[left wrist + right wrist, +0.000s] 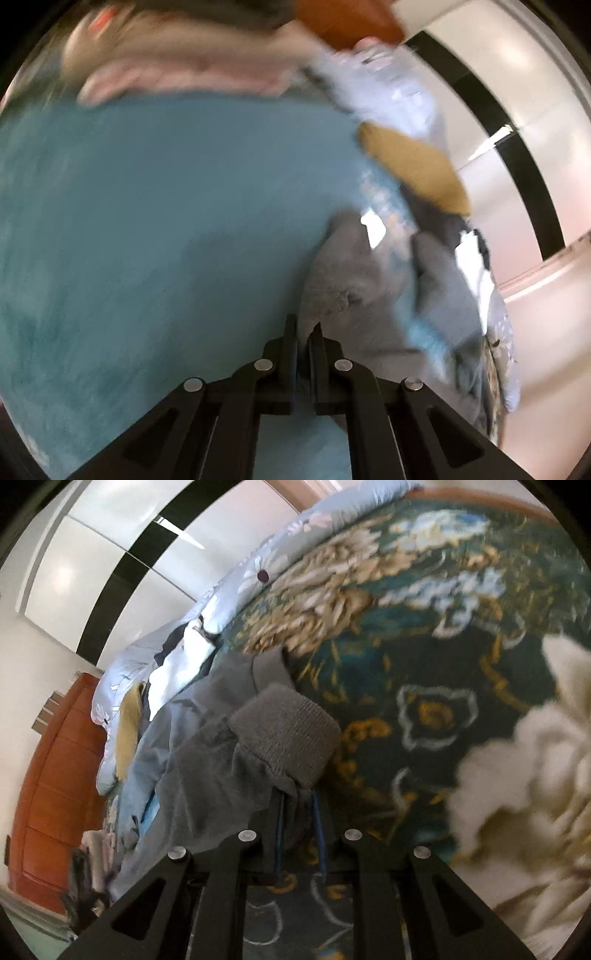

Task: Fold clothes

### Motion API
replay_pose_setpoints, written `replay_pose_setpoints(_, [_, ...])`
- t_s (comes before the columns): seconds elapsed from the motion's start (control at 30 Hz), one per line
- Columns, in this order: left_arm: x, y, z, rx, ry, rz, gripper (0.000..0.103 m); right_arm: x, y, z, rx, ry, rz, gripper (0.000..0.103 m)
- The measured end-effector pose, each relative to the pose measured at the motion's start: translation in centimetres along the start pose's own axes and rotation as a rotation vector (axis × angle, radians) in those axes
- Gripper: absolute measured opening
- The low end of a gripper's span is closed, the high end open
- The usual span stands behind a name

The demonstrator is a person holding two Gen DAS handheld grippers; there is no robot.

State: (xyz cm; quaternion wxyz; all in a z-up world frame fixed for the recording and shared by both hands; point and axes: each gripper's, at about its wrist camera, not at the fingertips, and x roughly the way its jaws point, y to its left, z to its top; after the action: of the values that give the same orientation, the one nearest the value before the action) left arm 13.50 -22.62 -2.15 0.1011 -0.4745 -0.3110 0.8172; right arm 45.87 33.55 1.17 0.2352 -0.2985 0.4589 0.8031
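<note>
A grey knit garment lies crumpled on a teal blanket. My left gripper is shut, its jaws pinched on the garment's near edge. In the right wrist view the same grey garment spreads over a dark floral bedspread, with its ribbed cuff bunched up just ahead of the jaws. My right gripper is shut on the fabric beside the cuff. Both views are blurred by motion.
A pile of pale blue, pink and mustard clothes lies at the bed's far side. A light blue floral quilt runs along the bed's edge. An orange-brown wooden headboard and white wardrobe doors stand behind.
</note>
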Motion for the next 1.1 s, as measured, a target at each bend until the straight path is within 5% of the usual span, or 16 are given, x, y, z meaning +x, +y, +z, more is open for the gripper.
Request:
replay_pose_setpoints(0.1, [-0.4, 2.5, -1.3, -0.031, 0.021, -0.064, 0.007, 0.5, 0.7, -0.5, 0.008, -0.003, -0.054, 0.017])
replay_pose_setpoints(0.27, [-1.9, 0.1, -1.9, 0.126, 0.015, -0.03, 0.011, -0.2, 0.7, -0.9, 0.037, -0.003, -0.083, 0.017])
replay_pose_setpoints(0.33, [-2.7, -1.4, -1.7, 0.224, -0.039, 0.016, 0.022, -0.3, 0.8, -0.9, 0.046, 0.0, -0.089, 0.017])
replay_pose_setpoints(0.4, [-3.5, -2.8, -1.5, 0.323, -0.094, 0.064, 0.045, -0.4, 0.9, -0.9, 0.055, 0.003, -0.096, 0.017])
replay_pose_setpoints(0.57, [-1.1, -8.5, 0.6, 0.572, -0.135, 0.109, 0.061, -0.1, 1.6, -0.9, 0.046, 0.005, -0.122, 0.017])
replay_pose_setpoints(0.63, [1.2, -10.6, 1.2, 0.665, -0.106, 0.146, 0.061, 0.1, 1.7, -0.9, 0.052, 0.009, -0.122, 0.017])
replay_pose_setpoints(0.93, [9.4, -13.3, 1.8, 0.77, 0.044, 0.25, 0.061, -0.4, 1.0, -1.2, 0.072, 0.023, -0.111, 0.017])
replay_pose_setpoints(1.0, [9.6, -12.9, 2.2, 0.767, 0.012, 0.295, 0.027, -0.4, 1.0, -1.2, 0.072, 0.025, -0.114, 0.017])
replay_pose_setpoints(1.1, [8.4, -11.5, 4.0, 0.704, -0.011, 0.276, 0.015, -0.5, 1.3, -1.2, 0.064, 0.023, -0.123, 0.017])
